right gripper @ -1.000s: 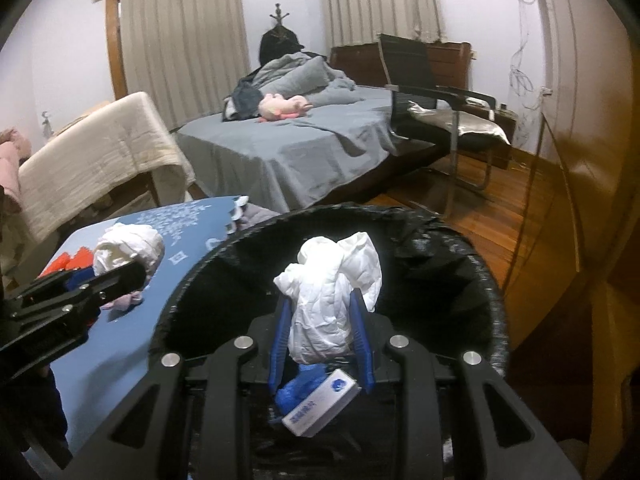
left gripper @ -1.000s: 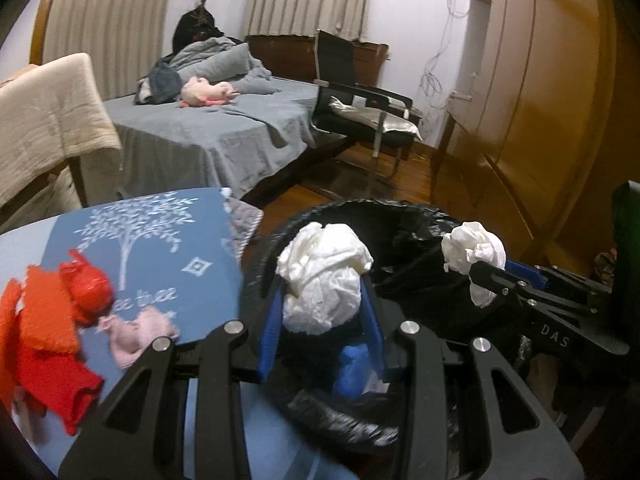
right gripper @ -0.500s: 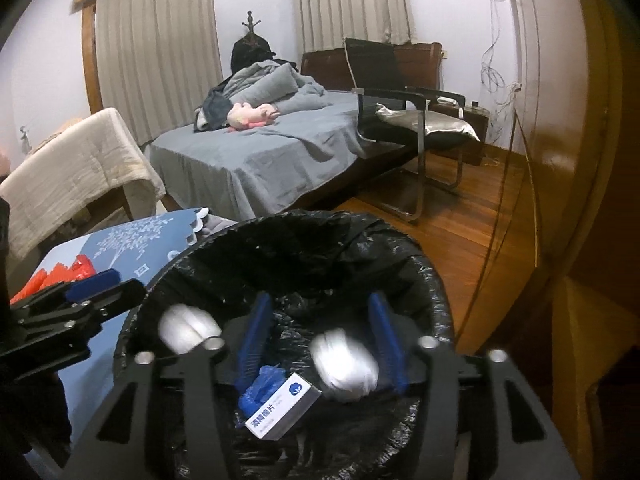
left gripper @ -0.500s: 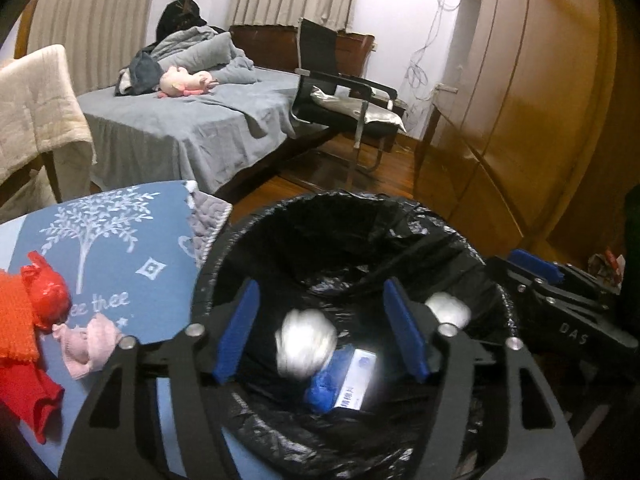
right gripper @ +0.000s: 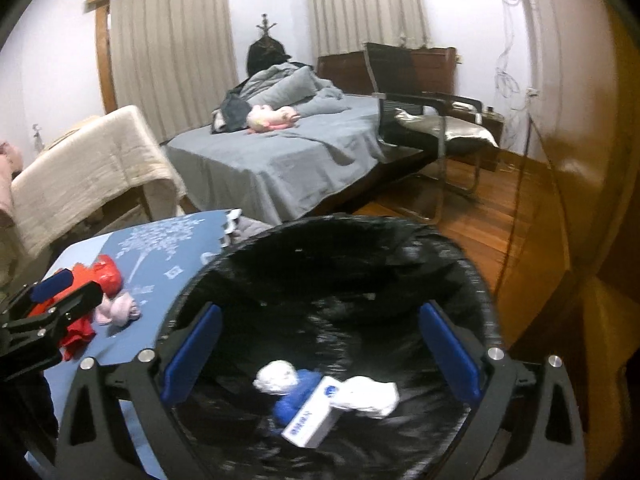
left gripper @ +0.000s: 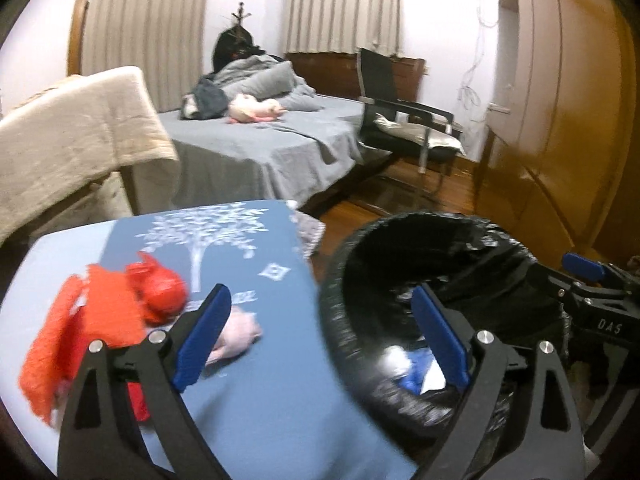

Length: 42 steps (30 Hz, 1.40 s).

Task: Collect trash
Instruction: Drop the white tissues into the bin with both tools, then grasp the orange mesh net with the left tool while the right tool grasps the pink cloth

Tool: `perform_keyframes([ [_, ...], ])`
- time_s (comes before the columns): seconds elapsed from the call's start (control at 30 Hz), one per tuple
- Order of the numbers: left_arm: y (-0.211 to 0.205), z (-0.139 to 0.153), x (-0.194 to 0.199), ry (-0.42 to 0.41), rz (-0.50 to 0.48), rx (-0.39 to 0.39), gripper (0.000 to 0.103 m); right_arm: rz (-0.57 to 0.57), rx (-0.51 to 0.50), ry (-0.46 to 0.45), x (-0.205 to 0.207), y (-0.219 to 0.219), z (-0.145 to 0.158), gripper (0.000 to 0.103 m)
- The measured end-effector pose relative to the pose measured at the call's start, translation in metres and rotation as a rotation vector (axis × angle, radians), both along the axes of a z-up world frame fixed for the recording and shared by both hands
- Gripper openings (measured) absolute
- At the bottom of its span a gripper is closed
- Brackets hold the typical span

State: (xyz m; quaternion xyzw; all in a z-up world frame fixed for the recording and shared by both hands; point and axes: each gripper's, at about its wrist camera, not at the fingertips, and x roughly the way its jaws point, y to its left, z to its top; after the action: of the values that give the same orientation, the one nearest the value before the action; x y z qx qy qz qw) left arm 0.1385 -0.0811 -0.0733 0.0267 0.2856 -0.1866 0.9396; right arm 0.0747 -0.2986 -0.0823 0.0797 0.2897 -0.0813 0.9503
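Observation:
A bin with a black bag (right gripper: 452, 264) stands beside the table; it also shows in the left wrist view (left gripper: 360, 264). Two crumpled white paper balls (right gripper: 278, 376) (right gripper: 370, 396) lie at its bottom with a blue item (right gripper: 298, 394) and a small white box (right gripper: 314, 416). My right gripper (right gripper: 320, 348) is open and empty above the bin. My left gripper (left gripper: 320, 332) is open and empty, straddling the bin's left rim and the table edge. The right gripper also shows at the right of the left wrist view (left gripper: 592, 292), and the left gripper at the left of the right wrist view (right gripper: 48, 300).
The table's blue cloth (left gripper: 240, 240) carries red and orange fabric (left gripper: 104, 320) and a pink fabric piece (left gripper: 236, 336). Behind are a grey bed (right gripper: 288, 160), a chair with a beige blanket (left gripper: 72, 136), a black chair (right gripper: 420, 120) and a wooden wardrobe (left gripper: 568, 120).
Both grippers opened and dropped their white paper balls into the bin. The left gripper then swung left toward the table; the right one stays over the bin, opened wider.

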Motion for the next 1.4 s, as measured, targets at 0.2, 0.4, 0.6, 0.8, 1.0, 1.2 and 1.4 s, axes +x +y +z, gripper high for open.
perform_keyframes([
  [0.2,0.038,0.003,-0.011,-0.036,0.090,0.028,0.089,0.096,0.001,-0.002,0.020,0.046,-0.001,0.097],
  [0.4,0.076,0.012,-0.027,-0.090,0.171,0.036,0.089,0.186,-0.010,-0.005,0.035,0.093,0.000,0.097],
  [0.6,0.108,0.018,-0.037,-0.140,0.250,0.072,0.089,0.257,-0.012,0.002,0.045,0.130,-0.004,0.097],
  [0.8,0.139,0.010,-0.034,-0.121,0.326,0.092,0.089,0.313,-0.006,0.005,0.056,0.158,-0.008,0.097],
  [1.0,0.158,-0.005,-0.028,-0.075,0.361,0.087,0.089,0.364,-0.018,-0.007,0.067,0.182,-0.009,0.097],
  [1.2,0.163,-0.018,-0.014,-0.044,0.372,0.090,0.081,0.379,-0.025,0.005,0.077,0.194,-0.014,0.097],
  [1.4,0.176,-0.029,-0.003,-0.003,0.394,0.073,0.064,0.387,-0.028,0.021,0.088,0.202,-0.020,0.097],
])
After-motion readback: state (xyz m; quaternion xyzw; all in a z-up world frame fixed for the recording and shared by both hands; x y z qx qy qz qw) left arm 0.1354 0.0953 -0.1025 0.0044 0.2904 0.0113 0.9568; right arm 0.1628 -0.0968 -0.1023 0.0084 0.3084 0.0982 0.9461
